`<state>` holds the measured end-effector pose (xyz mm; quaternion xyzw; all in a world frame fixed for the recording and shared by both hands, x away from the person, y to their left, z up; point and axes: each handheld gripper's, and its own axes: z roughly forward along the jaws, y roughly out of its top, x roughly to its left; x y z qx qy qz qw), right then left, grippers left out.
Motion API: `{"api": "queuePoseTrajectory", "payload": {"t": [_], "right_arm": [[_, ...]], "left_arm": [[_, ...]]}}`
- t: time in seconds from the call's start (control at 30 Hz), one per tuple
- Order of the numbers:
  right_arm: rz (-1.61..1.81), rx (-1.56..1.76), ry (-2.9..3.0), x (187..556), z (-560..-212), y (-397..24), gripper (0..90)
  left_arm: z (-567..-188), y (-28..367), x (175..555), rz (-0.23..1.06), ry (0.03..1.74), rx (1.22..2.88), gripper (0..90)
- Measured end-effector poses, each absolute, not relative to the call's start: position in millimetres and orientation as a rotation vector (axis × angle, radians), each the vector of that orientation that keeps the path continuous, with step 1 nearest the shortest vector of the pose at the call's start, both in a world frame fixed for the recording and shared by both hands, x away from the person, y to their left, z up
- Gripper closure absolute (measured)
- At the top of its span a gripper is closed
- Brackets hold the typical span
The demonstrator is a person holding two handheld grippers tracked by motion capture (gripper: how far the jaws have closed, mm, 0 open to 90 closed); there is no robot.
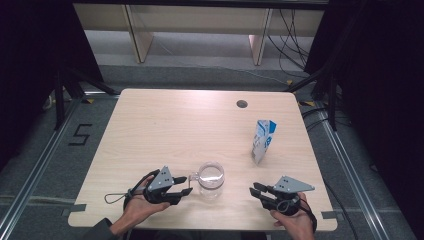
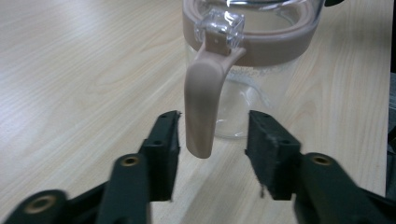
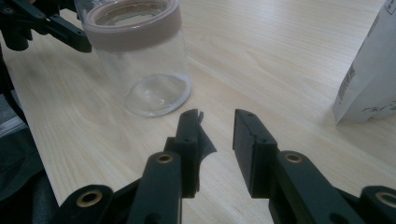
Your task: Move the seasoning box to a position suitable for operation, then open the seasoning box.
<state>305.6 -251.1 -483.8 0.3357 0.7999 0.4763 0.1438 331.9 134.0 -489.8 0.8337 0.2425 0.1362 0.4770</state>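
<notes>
Your left gripper [image 2: 212, 135] stands with its jaws parted on either side of the tan handle [image 2: 203, 100] of the clear glass jug [image 1: 211, 179]; the pads do not press on the handle. The jug sits upright near the front edge of the pale wood-grain table [image 1: 165, 125], between your two hands, a tan band round its rim. Your right gripper [image 3: 217, 128] rests released, nothing between its jaws, pointing toward the jug. A white-and-blue carton [image 1: 263, 140] stands well apart at the right; its print is too small to read. A black "5" [image 1: 80, 134] is taped on the grey floor left of the table. A round cable hole [image 1: 242, 104] lies near the far edge. Dark curtains flank the room. In the right gripper view the carton is cut off at the frame's edge.
</notes>
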Motion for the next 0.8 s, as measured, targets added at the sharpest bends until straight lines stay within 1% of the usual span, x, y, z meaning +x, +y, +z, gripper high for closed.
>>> {"api": "queuePoseTrajectory", "payload": {"t": [0.03,0.13,0.3,0.4,0.5,0.57,0.6,0.67,0.7,0.73,0.77,0.8], "right_arm": [[1.364,0.959,2.300,305.9,-483.7,-251.7,71.9],[1.373,0.967,2.305,305.4,-484.0,-251.0,71.5],[1.373,0.995,2.302,304.0,-484.2,-250.8,70.8],[1.375,1.003,2.293,303.7,-484.5,-251.2,70.4],[1.370,1.038,2.298,301.9,-484.1,-250.6,68.9],[1.367,1.019,2.285,303.7,-484.7,-251.5,66.0],[1.353,1.007,2.281,304.5,-484.6,-252.3,62.8],[1.335,1.044,2.261,306.5,-485.3,-253.6,53.0],[1.335,1.044,2.261,306.5,-485.3,-253.6,53.0],[1.330,1.113,2.245,304.7,-485.6,-253.6,47.8],[1.320,1.106,2.248,306.4,-485.8,-255.2,44.5],[1.320,1.106,2.248,306.4,-485.8,-255.2,44.5]], "left_arm": [[-489.2,134.9,330.9,0.327,0.625,2.020,46.4],[-485.2,140.9,331.2,0.349,0.642,1.986,40.0],[-477.7,145.7,328.0,0.316,0.640,1.945,43.0],[-474.4,144.7,326.0,0.278,0.653,1.918,47.6],[-470.3,143.0,324.2,0.277,0.645,1.902,49.3],[-467.3,142.3,324.0,0.266,0.643,1.890,50.6],[-465.6,142.0,324.0,0.266,0.643,1.885,51.9],[-462.7,141.0,324.3,0.262,0.647,1.872,56.5],[-461.4,140.1,324.9,0.258,0.642,1.864,56.5],[-457.9,139.2,325.9,0.256,0.636,1.858,58.9],[-457.9,139.2,325.9,0.256,0.636,1.858,60.9],[-456.6,138.2,326.8,0.251,0.624,1.850,60.9]]}}
